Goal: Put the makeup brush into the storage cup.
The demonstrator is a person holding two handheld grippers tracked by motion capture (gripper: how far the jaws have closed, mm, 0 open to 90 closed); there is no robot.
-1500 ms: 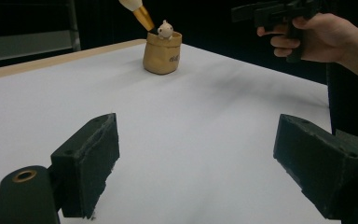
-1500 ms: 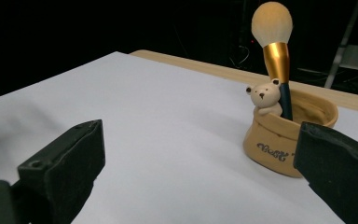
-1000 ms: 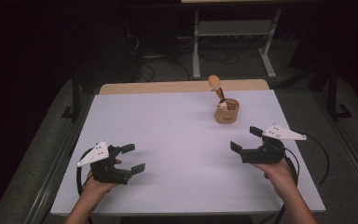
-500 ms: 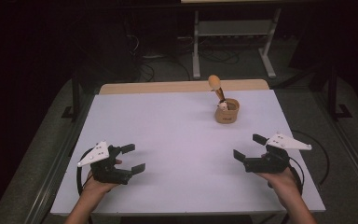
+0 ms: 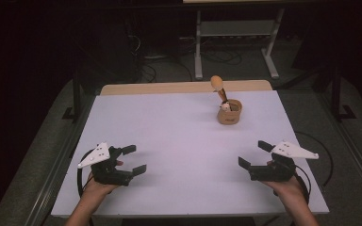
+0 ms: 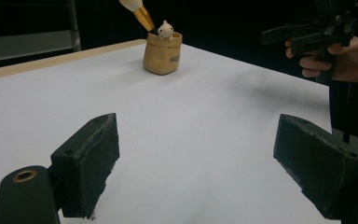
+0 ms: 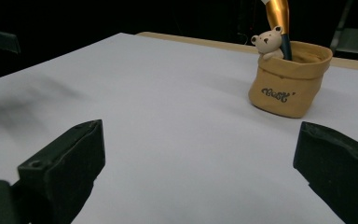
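High view: white worktop [image 5: 179,141], a hand at each near corner, each gripping a tool. Left tool [image 5: 134,159] low over the near-left area, jaws spread wide, nothing between them. Right tool [image 5: 254,154] over the near-right area, jaws likewise wide and empty, grey plate on top. Toward the far right of the worktop, well apart from both tools, a small tan pouch-shaped holder [image 5: 229,112] (upright, rim rolled over). Inside it a little white bear figure [image 5: 225,107] peeking above the rim, and a brush [image 5: 218,85] with a gold ferrule, tilted, head up.
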